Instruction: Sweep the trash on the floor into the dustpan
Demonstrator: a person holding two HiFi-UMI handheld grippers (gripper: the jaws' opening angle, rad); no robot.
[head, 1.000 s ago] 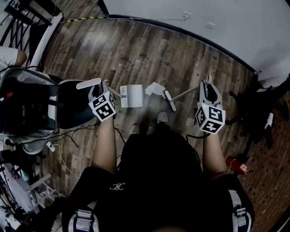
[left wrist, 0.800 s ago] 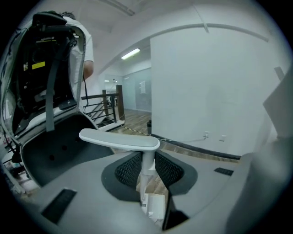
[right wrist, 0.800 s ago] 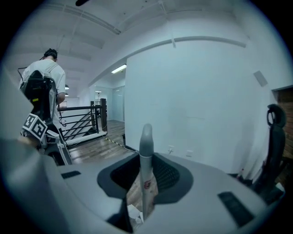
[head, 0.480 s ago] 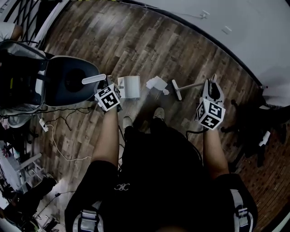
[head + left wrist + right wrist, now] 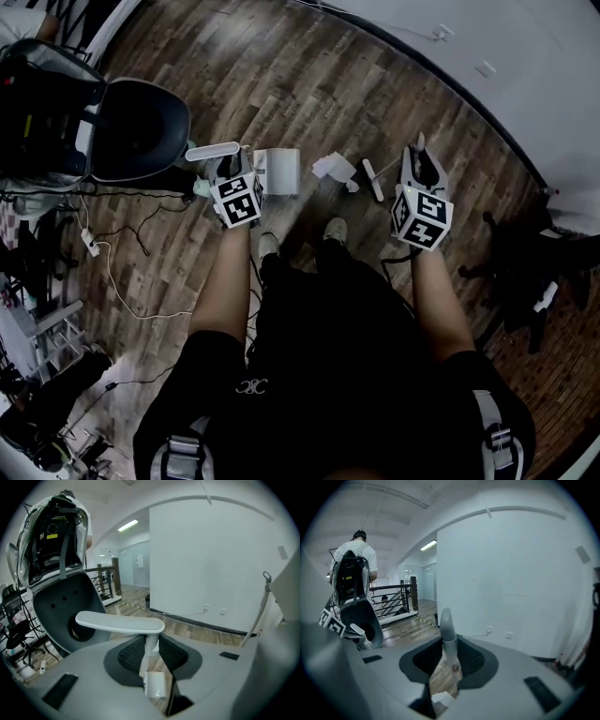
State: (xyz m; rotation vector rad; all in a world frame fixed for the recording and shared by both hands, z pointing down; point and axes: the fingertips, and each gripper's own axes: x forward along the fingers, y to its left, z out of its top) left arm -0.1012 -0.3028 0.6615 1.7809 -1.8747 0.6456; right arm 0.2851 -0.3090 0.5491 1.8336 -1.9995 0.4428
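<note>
A white dustpan point(image 5: 278, 172) rests on the wood floor, and its long handle point(image 5: 151, 644) rises to a grey T-shaped grip point(image 5: 214, 151). My left gripper point(image 5: 234, 171) is shut on that handle just below the grip. Crumpled white paper trash point(image 5: 333, 167) lies right of the dustpan. Just right of the paper sits the broom head point(image 5: 373, 179), a small gap between them. My right gripper point(image 5: 419, 161) is shut on the broom handle point(image 5: 448, 637), whose grey tip pokes up past the jaws. In the left gripper view the dustpan point(image 5: 154, 684) shows below the jaws.
A dark office chair point(image 5: 141, 141) with a backpack point(image 5: 42, 103) on it stands left of the dustpan. Cables point(image 5: 122, 281) trail over the floor at left. The white wall point(image 5: 525, 56) runs across the back right. A black stand point(image 5: 525, 272) is at right. My shoes point(image 5: 330, 230) are behind the trash.
The view has shifted toward the chair. Both grippers have drawn closer together, and the broom handle now stands steeper, with the right gripper nearer the broom head. Both grips are unchanged.
</note>
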